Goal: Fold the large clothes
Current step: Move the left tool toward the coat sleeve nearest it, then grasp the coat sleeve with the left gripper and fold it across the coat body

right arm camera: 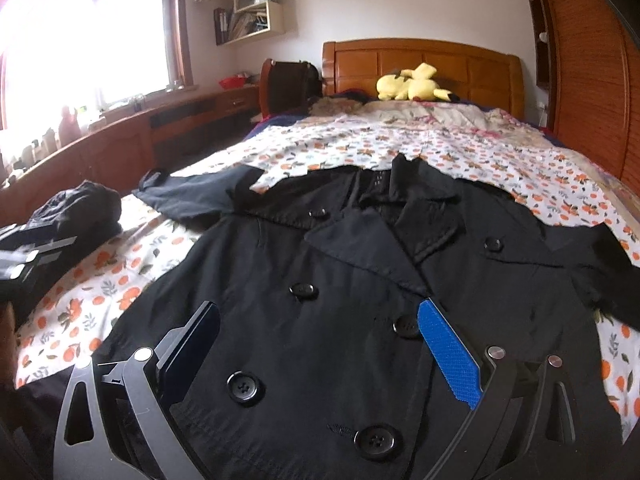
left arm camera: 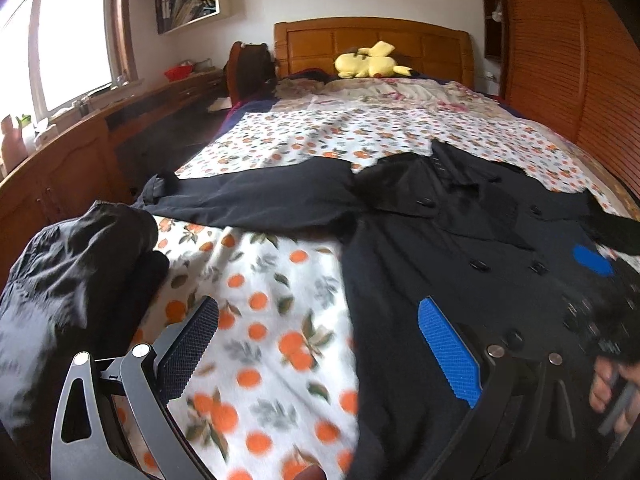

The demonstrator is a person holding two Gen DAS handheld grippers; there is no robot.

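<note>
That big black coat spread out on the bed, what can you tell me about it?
The black coat is a double-breasted trench style in thin, smooth, slightly wrinkled fabric, with wide lapels, a collar and two rows of large black buttons. It lies front up and buttoned on the orange-print bedsheet, collar toward the headboard. One sleeve stretches flat toward the window side. Both grippers hover open above it, apparently not touching.

Bed [right arm camera: 500, 168] with orange-print sheet, black coat [right arm camera: 360, 280], dark bundle [left arm camera: 76, 264], yellow plush [right arm camera: 412, 86]

A home bedroom: wooden bed [right arm camera: 420, 60], plush toy [right arm camera: 412, 86], wall shelves [right arm camera: 252, 8].
</note>
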